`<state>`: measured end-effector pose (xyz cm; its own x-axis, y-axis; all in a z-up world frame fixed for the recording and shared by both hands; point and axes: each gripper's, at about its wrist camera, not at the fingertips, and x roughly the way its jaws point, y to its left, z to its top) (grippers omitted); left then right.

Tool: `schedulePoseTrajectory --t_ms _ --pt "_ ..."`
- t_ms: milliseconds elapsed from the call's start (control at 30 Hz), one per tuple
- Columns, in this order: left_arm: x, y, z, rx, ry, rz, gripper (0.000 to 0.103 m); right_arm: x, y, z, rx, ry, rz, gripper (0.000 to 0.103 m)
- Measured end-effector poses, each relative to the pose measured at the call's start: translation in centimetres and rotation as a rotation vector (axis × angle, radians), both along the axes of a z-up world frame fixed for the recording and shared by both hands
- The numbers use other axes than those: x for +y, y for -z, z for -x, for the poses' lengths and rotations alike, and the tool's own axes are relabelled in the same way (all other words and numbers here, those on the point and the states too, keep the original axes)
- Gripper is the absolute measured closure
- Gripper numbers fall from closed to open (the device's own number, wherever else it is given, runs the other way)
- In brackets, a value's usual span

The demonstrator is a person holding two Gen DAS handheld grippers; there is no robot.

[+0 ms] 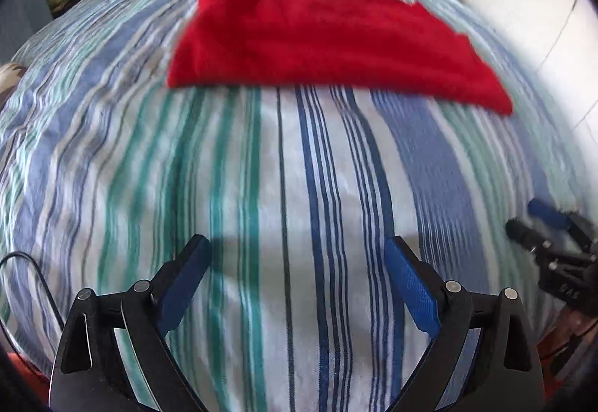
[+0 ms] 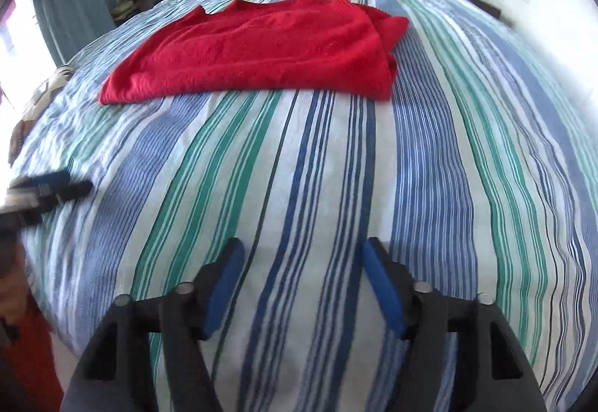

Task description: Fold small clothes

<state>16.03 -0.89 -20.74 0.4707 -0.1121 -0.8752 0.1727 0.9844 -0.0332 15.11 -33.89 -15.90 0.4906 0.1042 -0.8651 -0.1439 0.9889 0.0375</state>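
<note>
- My left gripper [image 1: 297,244] and right gripper [image 2: 302,247]: jaws wide apart, holding nothing.
- Red garment [image 2: 261,49] lies partly folded on the bed [image 2: 429,188] (more folds seem needed).

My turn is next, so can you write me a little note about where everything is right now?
Left gripper: open, holding nothing, over bare bedspread.
Right gripper: open, holding nothing, also short of the cloth.
Red garment: lying farther up the bed, apart from both grippers, folded over at its right side.
Done: looks partly folded.
Left: probably reach forward, take the near edge and finish folding.
</note>
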Motion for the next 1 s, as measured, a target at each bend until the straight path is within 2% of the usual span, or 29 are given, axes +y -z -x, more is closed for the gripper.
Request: schedulePoseTrajectory --t_ms 33,100,267,1000 --pt "-0.7 0.7 0.7 -0.047 0.008 -0.054 0.004 0.3 0.4 0.7 -0.010 0.003 0.022 0.030" --pt "-1.2 1.3 1.2 -0.108 0.016 -0.100 0.002 0.8 1.1 0.9 -0.023 -0.004 0.071 0.029" --pt "-0.9 1.5 0.6 -0.082 0.023 -0.073 0.001 0.7 1.3 1.1 -0.026 -0.003 0.086 0.028" --pt "-1.1 1.8 1.2 -0.104 0.015 -0.095 0.001 1.4 2.2 2.0 -0.099 -0.025 0.125 0.026"
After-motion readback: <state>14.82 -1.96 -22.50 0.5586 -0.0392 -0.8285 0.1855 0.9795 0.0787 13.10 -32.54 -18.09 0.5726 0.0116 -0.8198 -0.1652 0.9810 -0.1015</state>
